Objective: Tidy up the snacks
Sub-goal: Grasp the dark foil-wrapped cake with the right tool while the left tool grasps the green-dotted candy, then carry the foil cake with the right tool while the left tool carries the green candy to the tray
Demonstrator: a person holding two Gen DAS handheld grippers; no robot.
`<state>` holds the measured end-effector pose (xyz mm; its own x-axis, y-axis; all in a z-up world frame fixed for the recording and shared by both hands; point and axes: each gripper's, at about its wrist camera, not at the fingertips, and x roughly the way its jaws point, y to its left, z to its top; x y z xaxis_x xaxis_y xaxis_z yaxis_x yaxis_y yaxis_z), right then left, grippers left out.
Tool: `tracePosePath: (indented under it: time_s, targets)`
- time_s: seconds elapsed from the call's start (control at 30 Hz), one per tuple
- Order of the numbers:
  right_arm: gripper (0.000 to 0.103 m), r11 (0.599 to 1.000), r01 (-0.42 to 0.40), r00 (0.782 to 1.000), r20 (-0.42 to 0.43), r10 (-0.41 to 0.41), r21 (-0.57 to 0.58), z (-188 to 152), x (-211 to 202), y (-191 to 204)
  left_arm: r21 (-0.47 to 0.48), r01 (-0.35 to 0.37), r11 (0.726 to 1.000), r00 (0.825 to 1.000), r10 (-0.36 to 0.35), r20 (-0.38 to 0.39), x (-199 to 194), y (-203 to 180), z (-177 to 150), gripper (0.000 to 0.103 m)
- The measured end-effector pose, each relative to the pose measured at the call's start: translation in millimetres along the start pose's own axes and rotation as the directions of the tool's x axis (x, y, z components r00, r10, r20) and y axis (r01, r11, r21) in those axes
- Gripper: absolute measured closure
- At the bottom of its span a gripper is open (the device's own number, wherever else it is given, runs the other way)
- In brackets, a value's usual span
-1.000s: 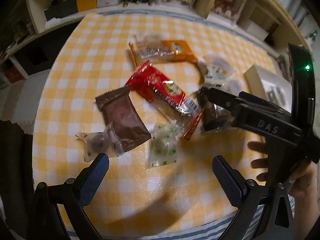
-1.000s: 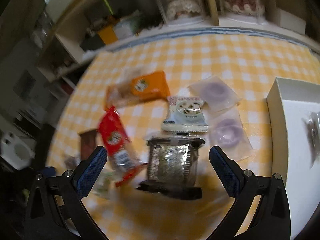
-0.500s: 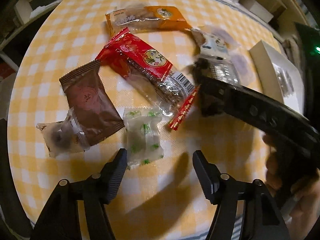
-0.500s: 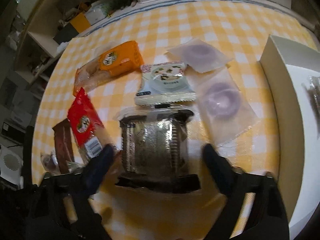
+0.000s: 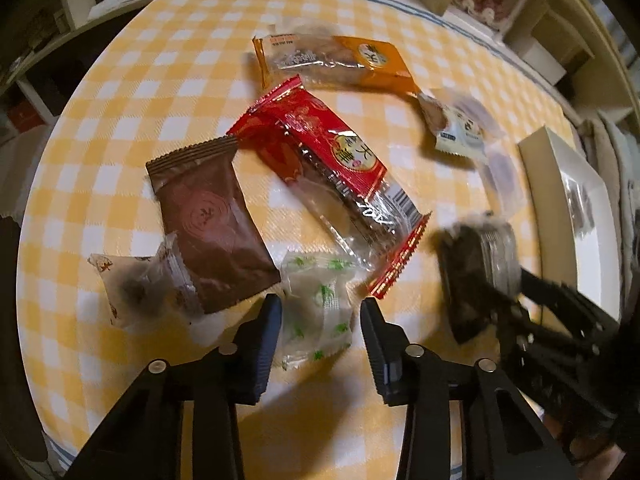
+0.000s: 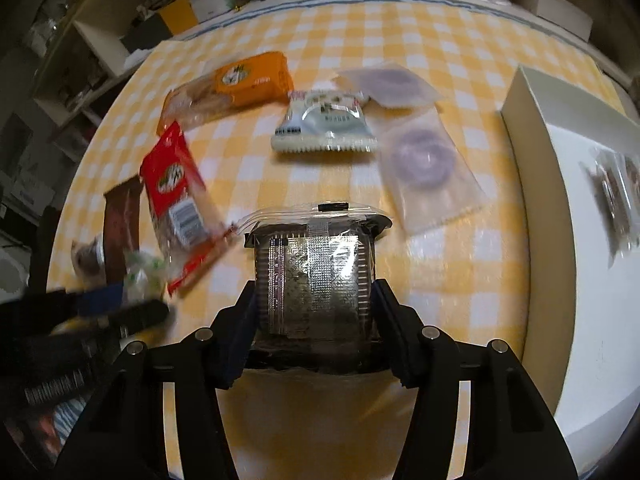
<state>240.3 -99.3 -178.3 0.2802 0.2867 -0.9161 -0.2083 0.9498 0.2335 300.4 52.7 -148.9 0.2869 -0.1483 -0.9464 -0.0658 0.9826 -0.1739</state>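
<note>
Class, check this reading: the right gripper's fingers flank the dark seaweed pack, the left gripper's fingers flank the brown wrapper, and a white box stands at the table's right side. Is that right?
One error. The left gripper flanks the clear green-printed candy, not the brown wrapper beside it, as the left wrist view shows. The right gripper around the seaweed pack and the white box stand.

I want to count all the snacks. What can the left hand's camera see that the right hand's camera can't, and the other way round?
Only the left camera shows its own gripper around the small green-and-white sweet, its jaws having just been closing. Only the right camera shows clearly the two clear packets with purple rings and its own gripper gripping the dark seaweed pack. Both show the red packet, the orange packet, the brown packet, the white box and the checked tablecloth.
</note>
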Motion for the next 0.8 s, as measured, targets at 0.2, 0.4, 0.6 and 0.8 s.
tracePosePath:
  time_s: [0.2, 0.4, 0.6, 0.8]
  targets:
    - [0.047, 1.0, 0.018, 1.0, -0.022, -0.018, 0.001, -13, -5, -3, 0.005, -0.019, 1.0, 1.0, 0.019, 0.016, 1, -2, -2, 0.067]
    - [0.047, 0.999, 0.039, 0.999, -0.022, -0.04, -0.008, -18, -7, -3, 0.031, -0.061, 0.998, 0.998, 0.06, 0.036, 3, -11, -6, 0.072]
    - [0.048, 0.999, 0.05, 0.999, -0.006, -0.05, -0.006, -18, -7, 0, 0.038, -0.029, 0.999, 0.999, 0.029, 0.017, 3, -14, -8, 0.076]
    - [0.048, 0.999, 0.052, 0.999, -0.004, -0.052, -0.008, -18, -7, 1, 0.031, -0.005, 0.999, 1.0, 0.004, 0.021, -3, -15, -9, 0.077]
